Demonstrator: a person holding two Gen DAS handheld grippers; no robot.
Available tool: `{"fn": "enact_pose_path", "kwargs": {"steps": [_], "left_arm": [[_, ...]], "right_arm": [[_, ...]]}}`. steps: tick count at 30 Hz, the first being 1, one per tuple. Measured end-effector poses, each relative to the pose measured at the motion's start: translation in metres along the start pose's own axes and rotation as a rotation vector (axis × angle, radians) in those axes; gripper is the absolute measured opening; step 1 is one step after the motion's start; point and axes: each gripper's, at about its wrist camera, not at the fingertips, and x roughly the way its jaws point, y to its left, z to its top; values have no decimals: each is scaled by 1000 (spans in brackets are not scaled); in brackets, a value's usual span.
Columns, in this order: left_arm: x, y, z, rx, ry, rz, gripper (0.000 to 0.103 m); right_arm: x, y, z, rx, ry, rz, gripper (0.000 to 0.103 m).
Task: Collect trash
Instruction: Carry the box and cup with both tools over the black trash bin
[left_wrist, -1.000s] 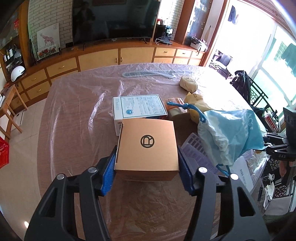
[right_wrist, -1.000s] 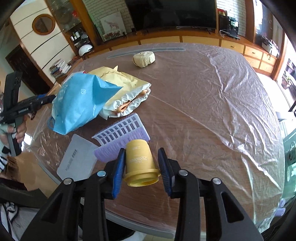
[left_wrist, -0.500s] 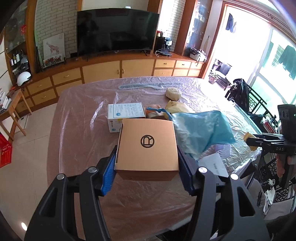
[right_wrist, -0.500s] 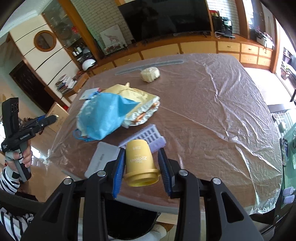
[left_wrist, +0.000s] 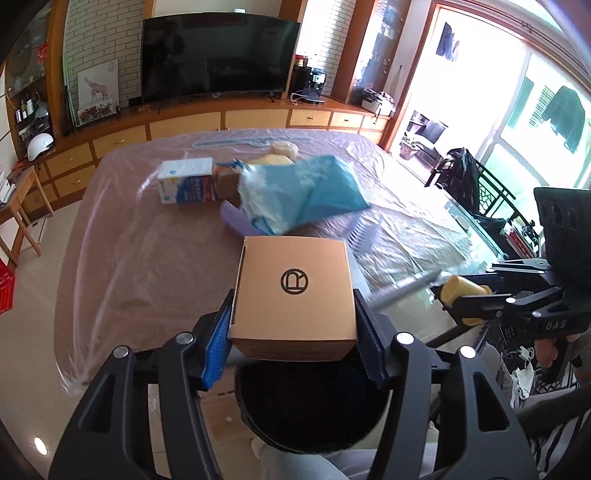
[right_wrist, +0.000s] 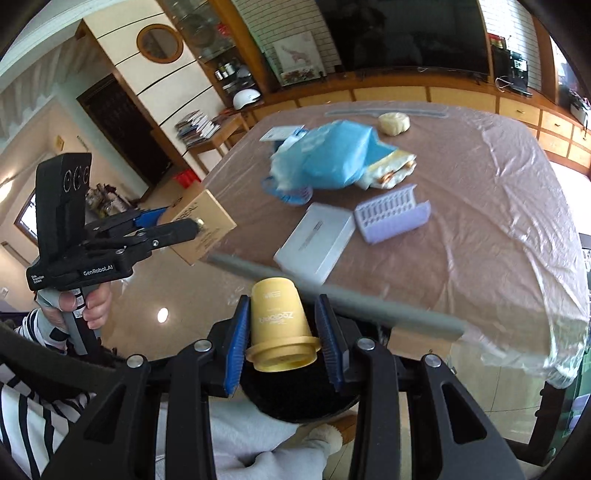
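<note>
Cardboard box (left_wrist: 293, 291) and yellow plastic cup (right_wrist: 279, 325) have both come back off the table (right_wrist: 498, 229) since a second ago and now hang past its near edge, above a dark round bin opening (left_wrist: 310, 410), so a drop looks next. Left gripper (left_wrist: 293, 345) is clamped on the box sides, right gripper (right_wrist: 282, 341) is closed on the cup; both pitch steeply down, side by side. Blue bag (right_wrist: 332, 155), purple tray (right_wrist: 391, 218), white flat box (right_wrist: 314, 242) remain on the table.
</note>
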Motion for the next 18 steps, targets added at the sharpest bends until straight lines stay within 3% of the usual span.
{"fn": "enact_pose_path", "kwargs": {"steps": [8, 18], "left_arm": [[5, -24, -45, 36, 89, -40, 59], [36, -25, -81, 62, 174, -19, 59]], "right_arm": [[16, 6, -29, -8, 56, -14, 35], [57, -3, -40, 4, 109, -52, 35]]}}
